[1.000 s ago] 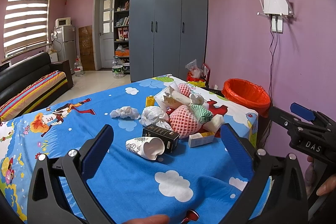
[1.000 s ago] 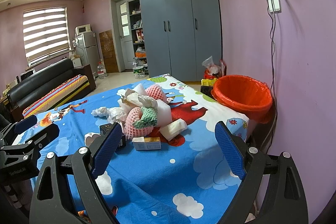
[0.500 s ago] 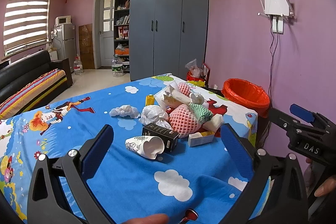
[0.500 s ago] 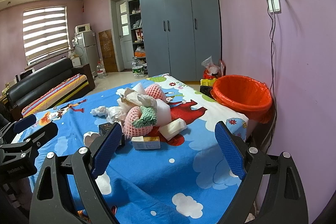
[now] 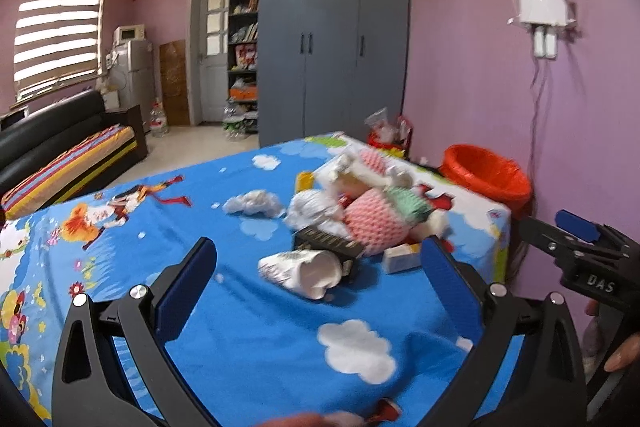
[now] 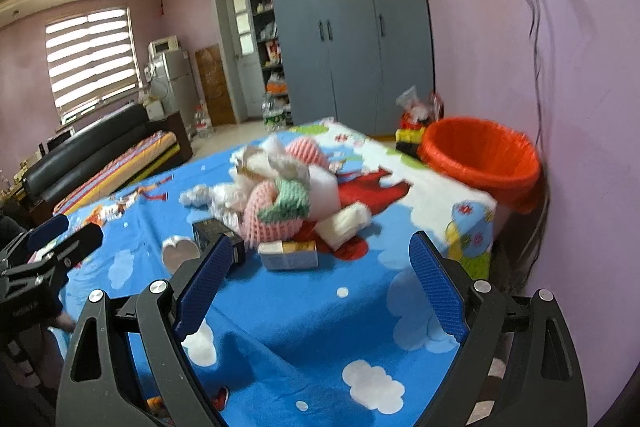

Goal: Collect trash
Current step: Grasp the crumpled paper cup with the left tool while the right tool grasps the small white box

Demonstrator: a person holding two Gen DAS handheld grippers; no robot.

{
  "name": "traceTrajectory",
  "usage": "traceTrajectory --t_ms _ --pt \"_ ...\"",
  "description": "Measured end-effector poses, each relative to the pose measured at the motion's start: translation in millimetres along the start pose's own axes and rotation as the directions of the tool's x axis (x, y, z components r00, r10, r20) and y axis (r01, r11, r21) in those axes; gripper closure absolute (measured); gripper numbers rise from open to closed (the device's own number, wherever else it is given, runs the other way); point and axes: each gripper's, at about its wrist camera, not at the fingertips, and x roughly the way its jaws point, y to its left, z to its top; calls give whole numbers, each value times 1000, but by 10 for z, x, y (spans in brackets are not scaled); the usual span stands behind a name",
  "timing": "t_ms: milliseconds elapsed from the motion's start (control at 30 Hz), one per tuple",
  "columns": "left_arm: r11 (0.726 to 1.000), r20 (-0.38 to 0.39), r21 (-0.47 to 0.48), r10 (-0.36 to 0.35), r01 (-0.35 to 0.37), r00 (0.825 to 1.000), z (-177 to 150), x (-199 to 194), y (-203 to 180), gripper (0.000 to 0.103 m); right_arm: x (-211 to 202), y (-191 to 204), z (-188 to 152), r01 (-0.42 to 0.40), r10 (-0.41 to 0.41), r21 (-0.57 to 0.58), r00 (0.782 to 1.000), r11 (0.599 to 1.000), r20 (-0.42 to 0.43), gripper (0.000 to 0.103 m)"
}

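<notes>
Orange-lined bin (image 6: pixel 480 163) stood past the table's far corner, its contents out of sight. The trash pile (image 5: pixel 360 211) lay untouched on the blue cloth (image 5: pixel 248 327). My left gripper (image 5: pixel 316 283) and right gripper (image 6: pixel 320 279) gaped wide, empty; nothing collected, I judged.

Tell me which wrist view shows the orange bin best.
The right wrist view: the orange bin sits large there, with its open mouth and liner rim visible beside the table corner. The left wrist view shows the same bin smaller and shallower, mostly its rim.
</notes>
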Motion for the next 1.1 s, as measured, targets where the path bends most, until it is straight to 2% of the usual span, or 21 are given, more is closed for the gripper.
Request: traceTrajectory --t_ms 100,233,333,500,600,800,867,1000,1100 --pt "999 -88 -36 14 -17 996 -81 233 150 5 155 -46 -44 -7 7 15 999 1000 -38 19" --pt "995 -202 -97 9 -29 979 -224 542 378 5 427 -125 -115 -5 8 28 993 1000 -115 19" --pt "994 -234 -105 18 -44 972 -255 705 435 5 618 -167 -178 -11 16 30 985 999 -172 19" --pt "991 -277 -134 -18 -20 961 -235 968 407 5 847 -186 -207 -57 63 33 971 998 -231 19" --pt "997 -302 -77 -19 -5 953 -185 1131 282 5 1018 -161 -181 -85 88 21 962 996 -259 19" --pt "995 -275 88 -12 38 961 -48 1422 124 6 1333 -72 -131 -126 116 -14 947 992 -301 22" --pt "988 -297 131 -36 78 954 -49 1548 121 15 1418 -40 -120 -146 133 -20 942 989 -310 23" --pt "982 -346 132 -82 135 935 -124 1713 192 20 1569 34 -122 -182 156 -55 935 982 -319 23" --pt "980 -355 135 -93 149 930 -185 1708 216 21 1674 54 -129 -184 150 -77 933 980 -327 23"
